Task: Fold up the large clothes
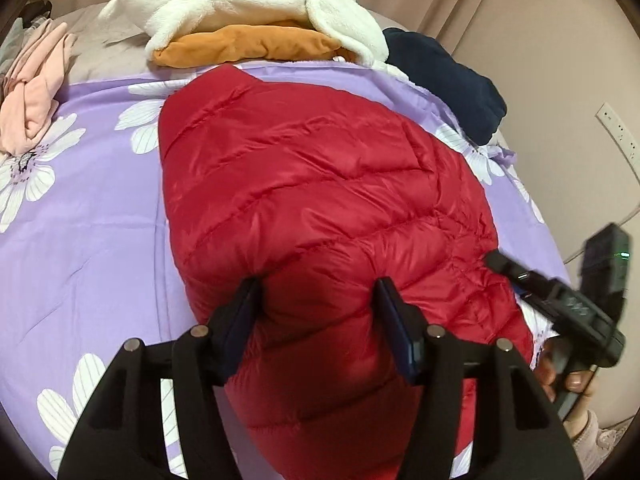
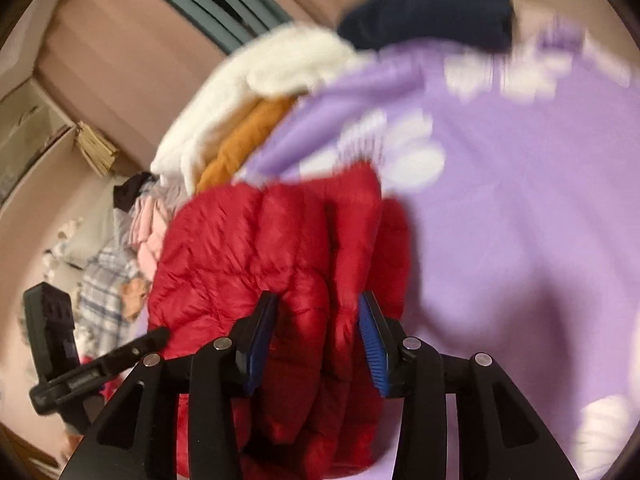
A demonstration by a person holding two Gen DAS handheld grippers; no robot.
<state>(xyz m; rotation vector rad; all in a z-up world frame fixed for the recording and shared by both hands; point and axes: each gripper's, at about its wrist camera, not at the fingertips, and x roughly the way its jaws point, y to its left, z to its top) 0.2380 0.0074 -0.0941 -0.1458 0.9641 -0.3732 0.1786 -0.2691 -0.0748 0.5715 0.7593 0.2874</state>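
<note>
A red quilted down jacket [image 1: 304,184] lies on a purple bedspread with white flowers [image 1: 80,224]. My left gripper [image 1: 318,300] has its jaws closed on a thick fold at the jacket's near end. In the right wrist view, which is blurred by motion, the jacket [image 2: 248,248] is bunched up and my right gripper [image 2: 318,320] is shut on a fold of it. The right gripper also shows at the right edge of the left wrist view [image 1: 560,300], against the jacket's side. The left gripper shows at the lower left of the right wrist view [image 2: 100,364].
At the far side of the bed lie a white fleece garment [image 1: 248,0] on an orange one [image 1: 248,46], a navy garment [image 1: 448,76] and a pink one [image 1: 32,92]. A wall with sockets [image 1: 616,132] stands to the right. More clothes [image 2: 108,276] are piled at the left.
</note>
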